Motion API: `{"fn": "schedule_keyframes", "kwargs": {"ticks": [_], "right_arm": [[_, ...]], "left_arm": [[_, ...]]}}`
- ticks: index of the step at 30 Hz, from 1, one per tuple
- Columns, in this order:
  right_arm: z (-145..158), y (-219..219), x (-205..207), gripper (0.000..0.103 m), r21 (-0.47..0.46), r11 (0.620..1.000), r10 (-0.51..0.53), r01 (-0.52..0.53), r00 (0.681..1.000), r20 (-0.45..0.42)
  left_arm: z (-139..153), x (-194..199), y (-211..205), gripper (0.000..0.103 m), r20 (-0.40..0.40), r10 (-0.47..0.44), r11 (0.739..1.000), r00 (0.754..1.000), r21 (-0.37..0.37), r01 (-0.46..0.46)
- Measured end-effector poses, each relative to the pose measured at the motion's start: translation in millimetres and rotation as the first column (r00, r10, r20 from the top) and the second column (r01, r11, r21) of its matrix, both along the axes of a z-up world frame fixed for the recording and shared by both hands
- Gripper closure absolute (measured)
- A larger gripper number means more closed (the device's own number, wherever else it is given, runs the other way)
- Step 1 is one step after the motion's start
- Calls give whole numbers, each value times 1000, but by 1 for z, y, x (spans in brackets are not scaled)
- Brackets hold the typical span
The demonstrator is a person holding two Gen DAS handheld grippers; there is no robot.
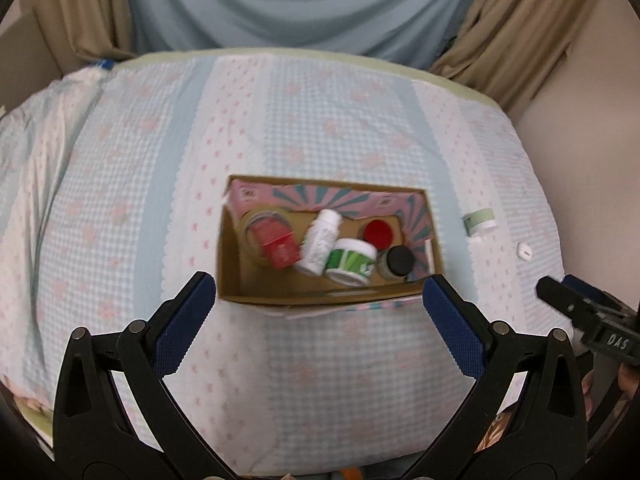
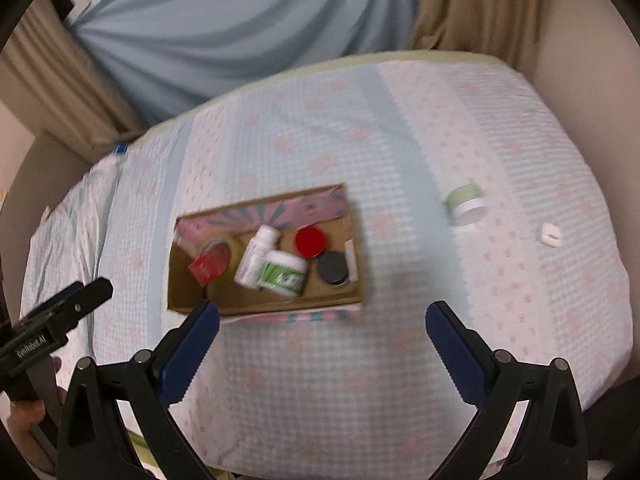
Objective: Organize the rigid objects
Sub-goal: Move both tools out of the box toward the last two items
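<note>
I've got most items in the box (image 1: 320, 292) ahead of my left claw (image 1: 320, 300); jar (image 2: 466, 204) and clip (image 2: 551, 234) remain beyond my right claw (image 2: 322, 320). Both gape empty.

Checked blue-and-pink bedspread (image 1: 320, 128), pale blue drape (image 1: 304, 0) behind, beige curtains (image 1: 520, 28) either side

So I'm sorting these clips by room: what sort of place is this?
Most likely a bedroom. The work surface looks like a bed, covered by a soft quilted sheet in blue gingham with pink flowers. Curtains hang behind it, and a cardboard box of small jars and bottles sits on the bedding.
</note>
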State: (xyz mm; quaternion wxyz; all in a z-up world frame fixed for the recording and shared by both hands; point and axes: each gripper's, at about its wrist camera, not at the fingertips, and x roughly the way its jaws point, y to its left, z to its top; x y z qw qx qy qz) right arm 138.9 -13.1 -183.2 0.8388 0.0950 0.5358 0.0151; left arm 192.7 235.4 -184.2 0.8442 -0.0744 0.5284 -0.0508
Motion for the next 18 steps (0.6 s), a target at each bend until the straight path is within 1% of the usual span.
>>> {"fn": "schedule_keyframes", "kwargs": {"ticks": [4,5,8,10,12,15,18], "right_arm": [[20,-49,-13,0,-32,996,-84,85,995,54],[23,-69,-17,0,-39,993,-112,115,992,63],[25,-115,-24,0,-36,987,-156,159,985,71],[24,-147,-27,0,-37,985,-166,169,983,77],[19,-184,-27,0,-47,983,-176,179,982,63],[10,-230,-25,0,-26,984,-176,178,982,63],[-1,-268,-18,0,-37,985,-167,169,985,51]], "left_arm": [[12,-3,-46,0,37,-17,999,999,32,16],[15,-4,-61,0,46,-17,999,999,41,15],[21,-6,-102,0,61,-2,999,998,50,-1],[21,-5,-133,0,54,33,998,998,47,-35],[21,-5,-159,0,50,53,997,997,47,-56],[16,-2,-210,0,50,60,996,997,69,-63],[2,9,-257,0,25,60,996,998,57,-61]]}}
